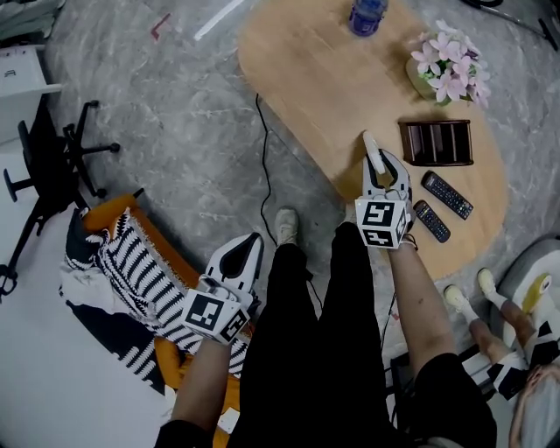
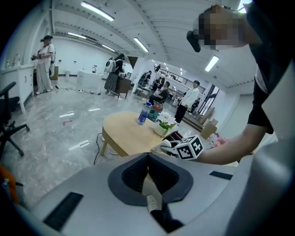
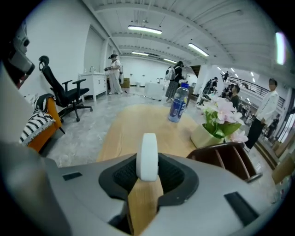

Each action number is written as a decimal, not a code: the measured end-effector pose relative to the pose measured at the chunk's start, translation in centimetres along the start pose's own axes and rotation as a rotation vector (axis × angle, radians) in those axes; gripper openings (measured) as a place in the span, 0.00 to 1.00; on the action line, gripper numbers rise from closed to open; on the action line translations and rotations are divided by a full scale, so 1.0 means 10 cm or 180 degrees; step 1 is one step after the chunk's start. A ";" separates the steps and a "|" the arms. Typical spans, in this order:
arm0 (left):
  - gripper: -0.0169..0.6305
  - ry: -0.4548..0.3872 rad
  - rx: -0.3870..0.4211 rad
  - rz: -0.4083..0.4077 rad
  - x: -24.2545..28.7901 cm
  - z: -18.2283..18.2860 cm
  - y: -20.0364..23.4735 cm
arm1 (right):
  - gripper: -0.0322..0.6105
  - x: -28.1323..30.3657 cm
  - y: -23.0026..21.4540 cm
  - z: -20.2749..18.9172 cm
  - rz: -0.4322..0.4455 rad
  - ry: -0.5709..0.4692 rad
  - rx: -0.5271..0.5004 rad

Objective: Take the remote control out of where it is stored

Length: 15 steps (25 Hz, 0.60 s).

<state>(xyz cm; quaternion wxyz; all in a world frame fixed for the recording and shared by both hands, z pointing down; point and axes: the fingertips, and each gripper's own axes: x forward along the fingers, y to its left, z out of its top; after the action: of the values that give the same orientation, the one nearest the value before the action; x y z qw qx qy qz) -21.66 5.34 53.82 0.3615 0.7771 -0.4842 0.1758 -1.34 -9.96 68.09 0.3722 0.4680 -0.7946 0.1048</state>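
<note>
**White remote control held over the desk edge, clear of the holder**

The right gripper (image 1: 381, 168) is pointing down at the near edge of the wooden desk (image 1: 324, 79). Its fingers (image 3: 124, 177) are pressing on a slim white remote control (image 3: 149, 156) that is sticking out ahead of them. They are standing only as far apart as that remote is wide. In the head view the white remote is lying to the left of the dark brown holder (image 1: 436, 162), near it but not touching. Whether it is touching the desk cannot be told.

2 dark remote controls are lying flat on the desk just in front of the holder, 1 (image 1: 447, 194) nearer to it and 1 (image 1: 431, 220) closer to the desk's edge. Farther back on the desk, a pot of pink flowers (image 1: 448, 66) is standing beside the holder, and a blue bottle (image 1: 367, 16) is standing well apart.

The left gripper (image 1: 252, 243) is hanging off the desk beside the person's leg, above an orange seat draped with striped cloth (image 1: 131, 254). Its fingers (image 2: 131, 175) are meeting at the tips, with nothing between them.
</note>
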 end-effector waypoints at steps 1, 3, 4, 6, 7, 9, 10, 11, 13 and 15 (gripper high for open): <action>0.04 0.0015 0.0005 -0.0028 0.02 0.00 -0.03 | 0.23 -0.03 -0.03 -0.04 -0.0016 -0.0001 0.0074; 0.04 0.0041 0.0033 -0.0082 0.07 0.00 -0.07 | 0.23 -0.10 -0.08 -0.15 -0.0037 0.0013 0.0133; 0.04 0.0053 0.0054 -0.0108 0.09 0.01 -0.09 | 0.23 -0.13 -0.09 -0.21 -0.0041 0.0035 0.0126; 0.04 0.0076 0.0099 -0.0156 0.14 0.03 -0.14 | 0.23 -0.18 -0.10 -0.34 -0.0047 0.0103 0.0093; 0.04 0.0088 0.0120 -0.0176 0.17 0.04 -0.16 | 0.23 -0.20 -0.12 -0.41 -0.0056 0.0136 0.0090; 0.04 0.0118 0.0160 -0.0210 0.22 0.04 -0.19 | 0.23 -0.22 -0.16 -0.52 -0.0080 0.0185 0.0129; 0.04 0.0139 0.0180 -0.0224 0.24 0.04 -0.20 | 0.23 -0.22 -0.18 -0.56 -0.0090 0.0207 0.0160; 0.04 0.0164 0.0196 -0.0234 0.25 0.03 -0.20 | 0.23 -0.22 -0.19 -0.61 -0.0096 0.0231 0.0193; 0.04 0.0209 0.0208 -0.0241 0.27 0.00 -0.22 | 0.23 -0.21 -0.20 -0.70 -0.0103 0.0293 0.0252; 0.04 0.0242 0.0204 -0.0250 0.29 -0.04 -0.24 | 0.23 -0.20 -0.21 -0.81 -0.0107 0.0365 0.0289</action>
<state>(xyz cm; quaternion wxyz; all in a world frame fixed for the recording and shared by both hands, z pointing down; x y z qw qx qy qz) -18.18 4.46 54.91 0.3612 0.7995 -0.4334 0.2063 4.95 -5.64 71.99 0.3972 0.4910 -0.7584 0.1611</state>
